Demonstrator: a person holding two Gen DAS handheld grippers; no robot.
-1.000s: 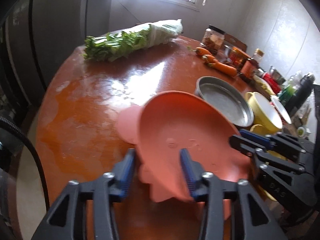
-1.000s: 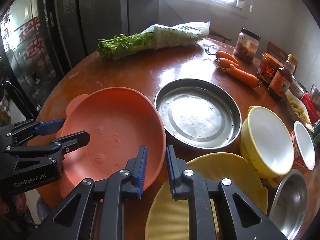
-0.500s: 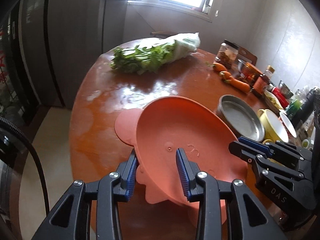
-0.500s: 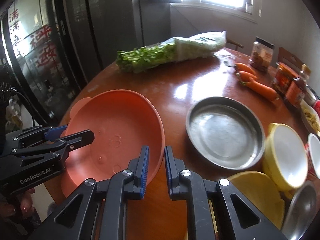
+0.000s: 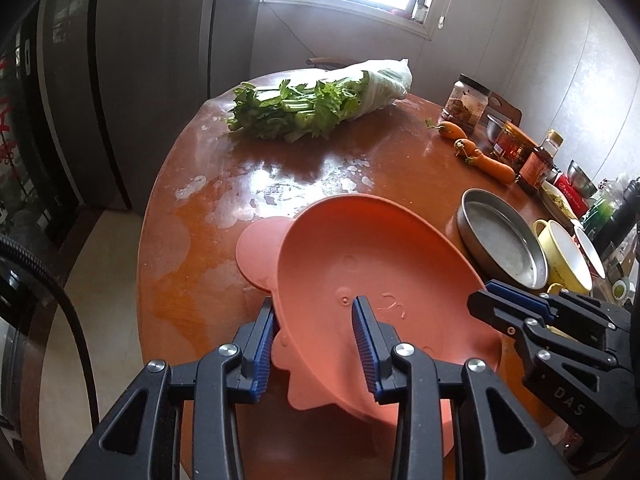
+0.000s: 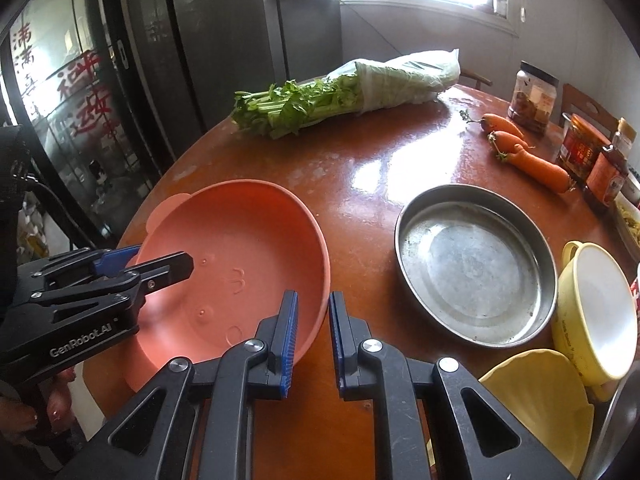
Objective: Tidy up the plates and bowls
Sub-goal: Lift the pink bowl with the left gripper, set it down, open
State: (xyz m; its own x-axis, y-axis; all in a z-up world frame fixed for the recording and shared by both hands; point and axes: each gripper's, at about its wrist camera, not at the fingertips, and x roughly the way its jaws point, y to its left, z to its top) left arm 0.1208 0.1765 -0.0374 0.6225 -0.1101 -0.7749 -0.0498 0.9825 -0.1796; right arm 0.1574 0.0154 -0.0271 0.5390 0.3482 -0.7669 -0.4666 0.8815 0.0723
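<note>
pink plate: 1 | gripper: 2, both clamped on rim

My left tongs point steeply down, their blue-padded fingers pinched on the near left rim of the pink plate, one outside the wall and one inside. My right tongs slant down just as steeply, clamped on the plate's near right rim with only the thin edge between the pads. Both sit side by side, near me. My fingertips curl round the left handle.
</note>
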